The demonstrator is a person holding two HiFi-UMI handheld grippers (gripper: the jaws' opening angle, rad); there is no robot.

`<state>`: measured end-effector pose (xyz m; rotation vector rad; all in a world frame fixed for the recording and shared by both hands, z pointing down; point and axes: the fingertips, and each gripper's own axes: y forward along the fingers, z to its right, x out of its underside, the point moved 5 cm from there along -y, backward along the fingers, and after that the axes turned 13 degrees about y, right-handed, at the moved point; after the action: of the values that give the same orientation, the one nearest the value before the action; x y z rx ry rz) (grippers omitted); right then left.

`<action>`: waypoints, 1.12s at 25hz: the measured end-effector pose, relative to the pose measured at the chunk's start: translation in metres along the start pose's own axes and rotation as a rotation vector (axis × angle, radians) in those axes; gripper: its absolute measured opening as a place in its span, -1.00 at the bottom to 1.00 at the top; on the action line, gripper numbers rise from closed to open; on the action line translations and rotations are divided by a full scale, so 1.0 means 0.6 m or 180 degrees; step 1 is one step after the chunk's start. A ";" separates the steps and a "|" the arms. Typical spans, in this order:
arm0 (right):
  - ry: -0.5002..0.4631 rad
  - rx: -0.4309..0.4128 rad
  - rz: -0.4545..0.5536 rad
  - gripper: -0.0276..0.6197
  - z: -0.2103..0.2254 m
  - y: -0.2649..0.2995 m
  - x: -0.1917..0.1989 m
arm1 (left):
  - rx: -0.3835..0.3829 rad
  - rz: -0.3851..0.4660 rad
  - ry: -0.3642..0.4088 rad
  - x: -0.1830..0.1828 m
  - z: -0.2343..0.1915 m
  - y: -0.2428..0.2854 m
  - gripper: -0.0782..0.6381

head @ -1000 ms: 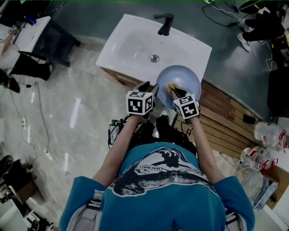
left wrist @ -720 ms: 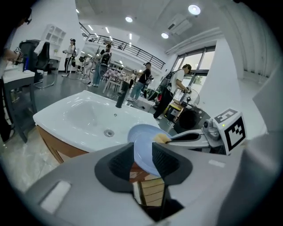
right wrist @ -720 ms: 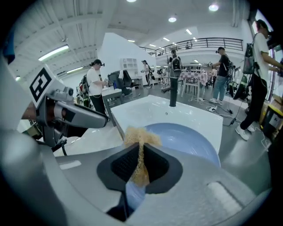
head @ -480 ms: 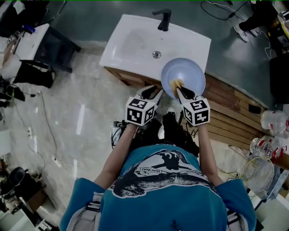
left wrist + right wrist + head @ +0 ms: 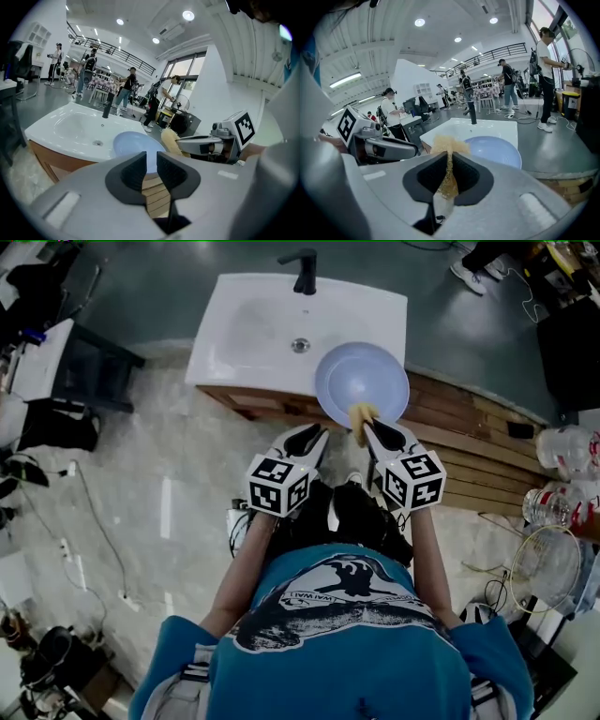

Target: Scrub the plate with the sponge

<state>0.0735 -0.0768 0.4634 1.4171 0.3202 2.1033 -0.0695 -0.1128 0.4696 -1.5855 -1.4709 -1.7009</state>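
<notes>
A pale blue plate lies on the right end of the white sink, over its rim. My right gripper is shut on a yellow sponge, which reaches the plate's near rim. In the right gripper view the sponge is squeezed between the pads, with the plate beyond it. My left gripper hangs just left of the plate, apart from it. Its jaws are closing on a narrow gap with nothing between them. The plate and the sponge show past them.
A black faucet stands at the sink's back. Right of the sink runs a wooden slatted platform, with plastic bottles and a wire basket beyond. Dark furniture stands at the left. People walk in the background.
Both grippers have drawn back from the plate toward the person. The sponge, earlier over the plate's bowl, is now at its near rim.
</notes>
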 end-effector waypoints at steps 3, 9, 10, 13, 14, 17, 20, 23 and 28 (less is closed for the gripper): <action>0.0041 0.0018 -0.0008 -0.81 0.001 -0.018 0.007 | 0.0020 0.0015 0.0030 0.000 0.012 -0.002 -0.59; 0.0085 0.0028 -0.0035 -0.81 0.005 -0.038 0.020 | 0.0113 -0.0003 0.0117 0.000 0.041 -0.003 -0.67; 0.0085 0.0022 -0.0035 -0.81 0.006 -0.042 0.023 | 0.0127 -0.0005 0.0130 0.000 0.048 -0.003 -0.68; 0.0100 0.0006 -0.0013 -0.81 0.008 -0.062 0.034 | 0.0162 -0.0006 0.0185 0.001 0.074 -0.002 -0.72; 0.0109 0.0001 0.0001 -0.81 0.010 -0.072 0.039 | 0.0171 -0.0008 0.0204 0.002 0.085 -0.001 -0.73; 0.0142 -0.0021 0.0061 -0.81 0.012 -0.106 0.057 | 0.0193 -0.0012 0.0240 0.007 0.122 -0.004 -0.74; 0.0221 -0.0042 0.0161 -0.81 0.017 -0.142 0.070 | 0.0244 -0.0017 0.0267 0.009 0.161 -0.010 -0.74; 0.0337 -0.0039 0.0277 -0.81 0.024 -0.177 0.082 | 0.0313 -0.0047 0.0331 0.012 0.198 -0.018 -0.74; 0.0442 -0.0051 0.0401 -0.81 0.019 -0.230 0.111 | 0.0362 -0.0082 0.0378 0.022 0.252 -0.041 -0.74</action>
<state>0.1108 0.0714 0.4507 1.3155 0.2736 2.3074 -0.0209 0.0305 0.4426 -1.3886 -1.5064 -1.6639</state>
